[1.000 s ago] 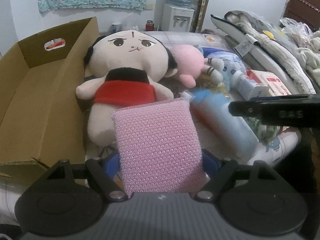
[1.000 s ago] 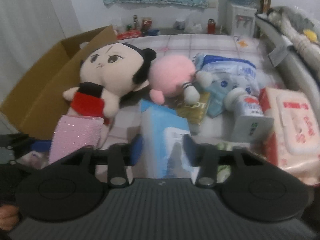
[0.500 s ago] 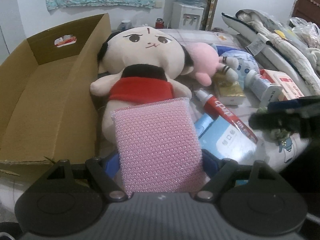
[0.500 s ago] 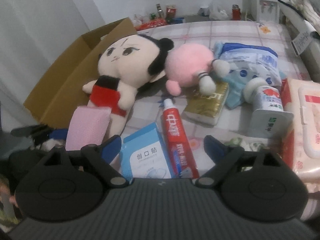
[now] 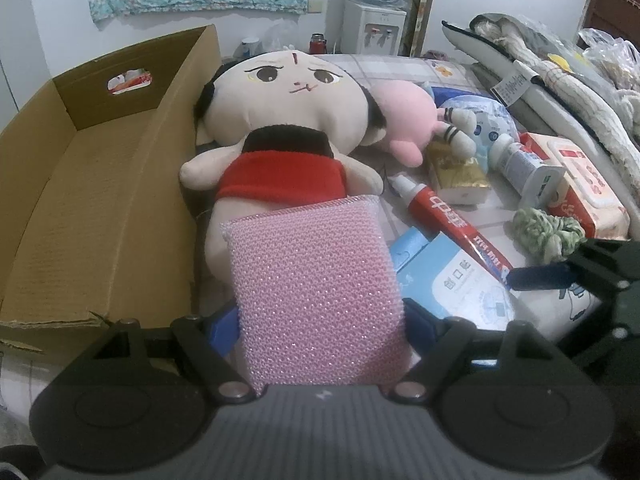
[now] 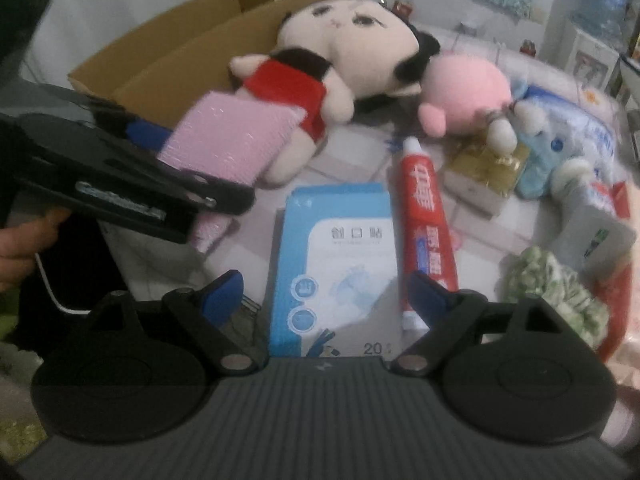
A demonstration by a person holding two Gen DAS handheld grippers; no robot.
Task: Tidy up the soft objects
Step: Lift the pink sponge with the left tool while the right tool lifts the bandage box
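Note:
A pink mesh sponge (image 5: 312,280) sticks up between the blue pads of my left gripper (image 5: 320,324), which is shut on it; the right wrist view shows the sponge (image 6: 232,140) held above the table's left side. A big cream doll in a red top (image 5: 288,120) lies just behind the sponge, with a pink plush (image 5: 404,116) at its right. My right gripper (image 6: 326,296) stands open astride a flat blue box (image 6: 336,248) that lies on the table, pads apart from it. One of its fingers (image 5: 540,276) shows at the right of the left wrist view.
An open cardboard box (image 5: 100,200) stands left of the doll. A red toothpaste tube (image 6: 424,208), a gold carton (image 5: 456,176), a white bottle (image 5: 528,168), a wipes pack (image 5: 584,184), a green scrunchie (image 5: 544,232) and a blue plush (image 6: 548,152) crowd the right side. Folded bedding lies far right.
My right gripper opened and let go of the blue box, which now lies flat beside the toothpaste; the gripper shifted and rolled. My left gripper still grips the sponge in place.

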